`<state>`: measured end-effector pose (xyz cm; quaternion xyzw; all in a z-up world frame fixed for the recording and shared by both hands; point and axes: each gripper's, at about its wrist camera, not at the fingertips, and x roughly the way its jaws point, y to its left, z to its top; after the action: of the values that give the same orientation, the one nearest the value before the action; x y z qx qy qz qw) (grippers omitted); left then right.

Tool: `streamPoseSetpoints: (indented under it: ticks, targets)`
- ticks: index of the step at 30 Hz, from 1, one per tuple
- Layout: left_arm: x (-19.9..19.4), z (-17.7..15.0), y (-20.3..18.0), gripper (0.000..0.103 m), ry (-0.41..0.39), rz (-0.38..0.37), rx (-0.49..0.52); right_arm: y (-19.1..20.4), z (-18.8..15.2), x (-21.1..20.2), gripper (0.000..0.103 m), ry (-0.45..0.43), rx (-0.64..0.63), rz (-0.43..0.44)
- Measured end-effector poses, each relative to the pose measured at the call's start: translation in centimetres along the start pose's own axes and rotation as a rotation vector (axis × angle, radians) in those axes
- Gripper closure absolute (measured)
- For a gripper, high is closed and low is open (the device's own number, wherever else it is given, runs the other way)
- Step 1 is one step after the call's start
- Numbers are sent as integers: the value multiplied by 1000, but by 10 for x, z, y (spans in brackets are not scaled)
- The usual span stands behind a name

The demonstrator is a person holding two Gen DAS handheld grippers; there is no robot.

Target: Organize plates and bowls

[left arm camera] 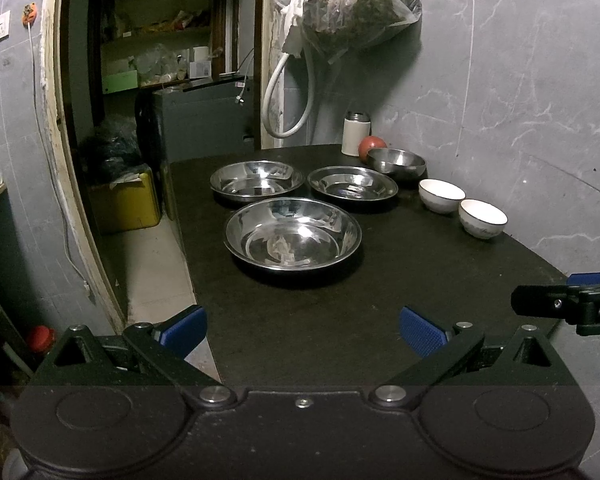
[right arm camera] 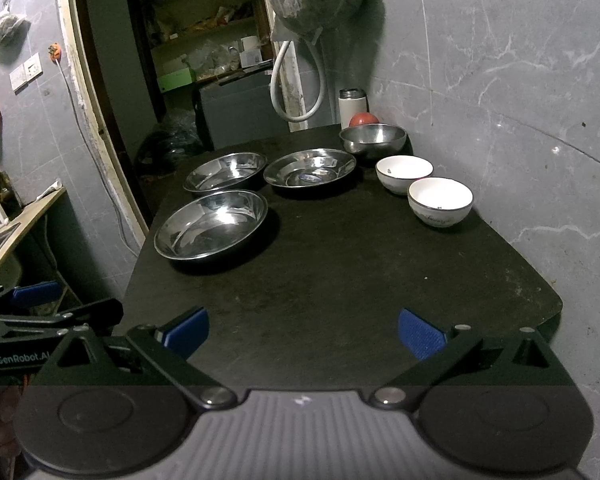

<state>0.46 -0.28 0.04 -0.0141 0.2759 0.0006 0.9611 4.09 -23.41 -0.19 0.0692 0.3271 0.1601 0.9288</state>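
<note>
Left wrist view showed the left tool point(left arm camera: 302, 332) spread wide and empty, as was the right tool point(right arm camera: 303, 330); three steel plates point(left arm camera: 293, 234) sat around twelve o'clock on the counter point(left arm camera: 340, 320), two white bowls point(left arm camera: 482, 218) toward two, unstacked, apparently awaiting sorting.

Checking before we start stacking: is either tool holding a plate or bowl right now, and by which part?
Nothing is held. The left tool and the right tool are both open over the bare black table, short of the nearest steel plate.
</note>
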Motion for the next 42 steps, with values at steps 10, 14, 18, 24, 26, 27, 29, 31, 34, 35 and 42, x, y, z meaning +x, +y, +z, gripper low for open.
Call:
streamPoseSetpoints:
  ticks: [10,14,18,24,26,27,29,31,34,35,42]
  targets:
    - [0,0,0,1,0,0,1,-4,3,2,0,2,3,-3]
    - [2,-2,0,1,5,-1,1,-6,2,3,0,4,4,-3]
    - [10,-2,0,1,15,-5,3,-9,2,7,0,7,5,-4]
    - [17,0,1,1,30,-5,4,-10,2,15,0,18,8,-8]
    - [20,2,4,1,36,-5,3,-10,4,18,0,21,8,-8]
    - [21,3,4,1,39,-1,3,-10,5,19,0,22,7,-6]
    - [25,9,7,1,42,17,-9,-10,8,22,0,23,0,-3]
    - [29,17,11,1,34,37,-32,-10,14,28,0,25,-9,3]
    - [40,34,22,1,26,73,-64,-11,26,38,0,29,-18,17]
    - [46,41,26,1,26,88,-75,-12,33,43,0,27,-26,24]
    - [96,89,63,1,49,155,-166,-12,77,89,0,-5,-67,109]
